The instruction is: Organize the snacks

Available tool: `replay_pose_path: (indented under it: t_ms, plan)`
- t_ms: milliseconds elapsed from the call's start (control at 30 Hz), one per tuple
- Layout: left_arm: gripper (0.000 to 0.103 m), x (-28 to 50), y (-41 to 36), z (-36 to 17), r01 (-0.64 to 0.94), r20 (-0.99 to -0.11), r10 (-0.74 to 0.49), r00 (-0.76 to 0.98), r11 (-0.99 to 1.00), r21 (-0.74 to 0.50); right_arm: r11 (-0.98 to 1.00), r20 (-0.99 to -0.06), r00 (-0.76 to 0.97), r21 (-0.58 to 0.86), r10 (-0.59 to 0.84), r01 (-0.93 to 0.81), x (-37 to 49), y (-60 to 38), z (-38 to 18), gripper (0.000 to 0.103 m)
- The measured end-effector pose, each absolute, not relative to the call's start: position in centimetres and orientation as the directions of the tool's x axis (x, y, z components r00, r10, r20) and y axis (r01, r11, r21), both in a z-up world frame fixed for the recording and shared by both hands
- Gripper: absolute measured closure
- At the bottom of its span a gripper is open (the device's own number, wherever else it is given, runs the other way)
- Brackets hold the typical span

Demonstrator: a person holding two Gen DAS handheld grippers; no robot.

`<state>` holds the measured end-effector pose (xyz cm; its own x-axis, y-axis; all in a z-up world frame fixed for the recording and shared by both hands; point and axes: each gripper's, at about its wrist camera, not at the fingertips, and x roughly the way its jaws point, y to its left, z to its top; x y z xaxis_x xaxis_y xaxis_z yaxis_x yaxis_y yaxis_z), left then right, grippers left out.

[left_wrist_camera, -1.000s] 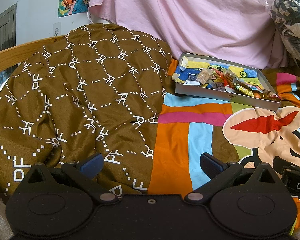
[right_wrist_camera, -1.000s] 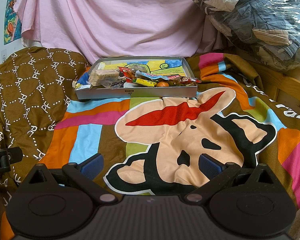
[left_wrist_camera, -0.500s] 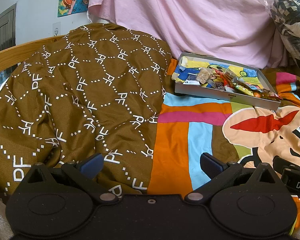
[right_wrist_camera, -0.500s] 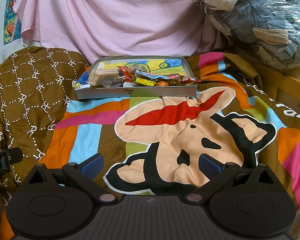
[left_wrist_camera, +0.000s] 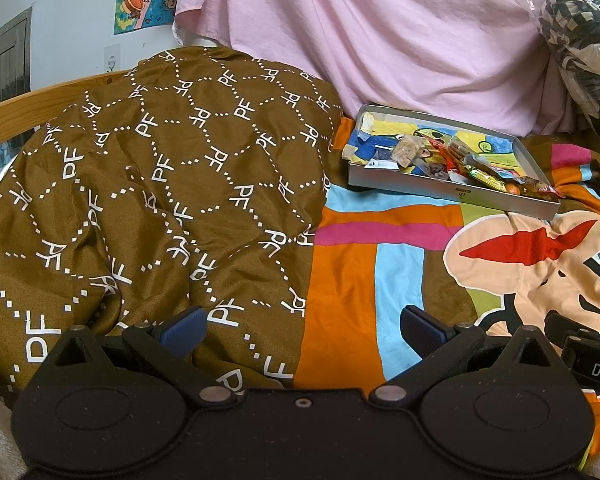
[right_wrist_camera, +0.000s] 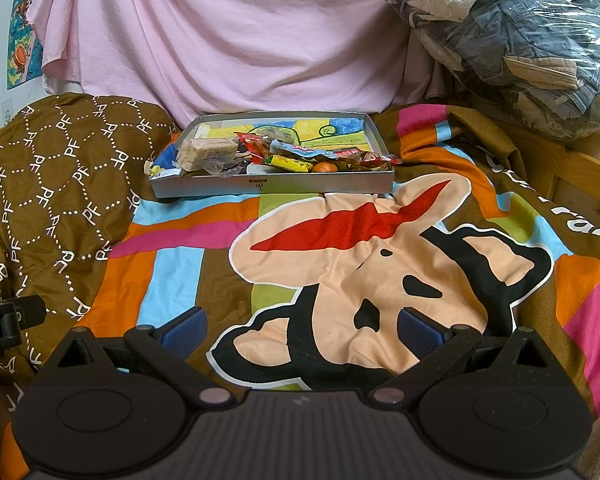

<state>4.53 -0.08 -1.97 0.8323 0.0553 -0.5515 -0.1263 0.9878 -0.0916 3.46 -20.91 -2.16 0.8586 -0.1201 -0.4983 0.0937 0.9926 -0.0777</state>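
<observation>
A shallow grey box [right_wrist_camera: 274,188] holding a heap of snacks [right_wrist_camera: 276,158] lies flat on the colourful bedspread [right_wrist_camera: 340,264], at its far end below the pink sheet [right_wrist_camera: 228,32]. Its long side runs left to right across the right wrist view. The wrappers crowd its near wall. The right gripper [right_wrist_camera: 302,330] and left gripper [left_wrist_camera: 302,326] hover well short of it, both with fingers spread wide and empty. A brown patterned blanket [left_wrist_camera: 160,184] is bunched to the left.

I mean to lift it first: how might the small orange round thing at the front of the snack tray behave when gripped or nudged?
The small orange round thing looks ball-shaped, so it would likely roll if nudged. It sits loose among crinkly wrappers near the tray front wall, so it may slip aside. It is probably light; whether it is hard or soft is unclear.
</observation>
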Motion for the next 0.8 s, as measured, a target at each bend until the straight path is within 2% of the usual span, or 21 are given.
replay_pose_path:
  t_ms: [800]
  plan:
    - [0.001, 4.55, -0.08, -1.96, -0.127, -0.555, 0.055, 0.83, 0.988, -0.092, 0.993, -0.503, 0.856, -0.072, -0.117, 0.093, 3.44, -21.02, -2.25, 0.0]
